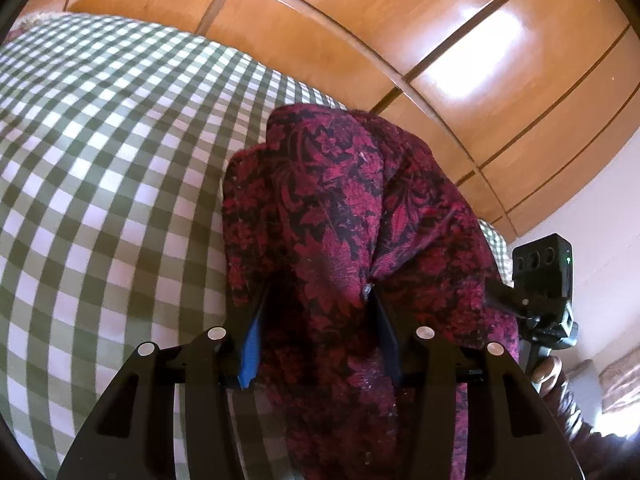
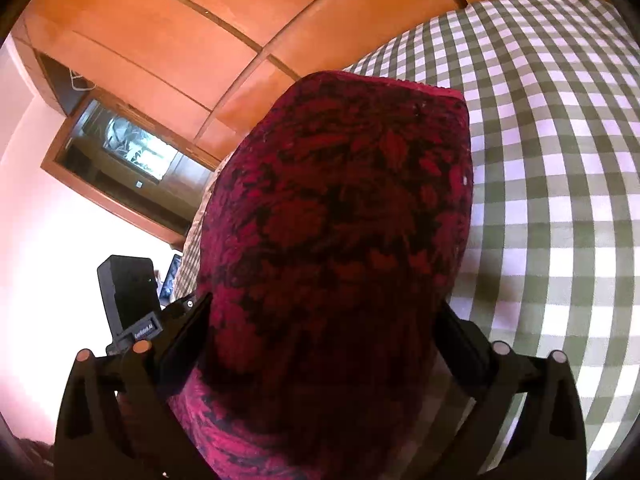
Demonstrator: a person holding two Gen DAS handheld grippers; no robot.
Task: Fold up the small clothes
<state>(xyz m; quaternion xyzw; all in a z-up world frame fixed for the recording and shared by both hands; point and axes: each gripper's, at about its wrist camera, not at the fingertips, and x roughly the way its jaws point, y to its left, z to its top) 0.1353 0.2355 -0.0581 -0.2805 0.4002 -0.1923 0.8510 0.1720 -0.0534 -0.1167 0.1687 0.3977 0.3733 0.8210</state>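
Both gripper (image 1: 320,296) (image 2: 324,320) tips under red cloth (image 1: 340,208).

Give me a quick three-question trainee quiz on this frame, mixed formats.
1. True or false: the red floral garment lies flat and untouched on the checkered bedspread.
2. Multiple choice: what runs behind the bed? A) wooden cabinet panels B) a brick wall C) a curtain
3. Fill in: cloth fills the gap between the fingers of the left gripper and the ___ gripper.

Key: 1 false, it is bunched between the fingers of both; 2 A; 3 right.
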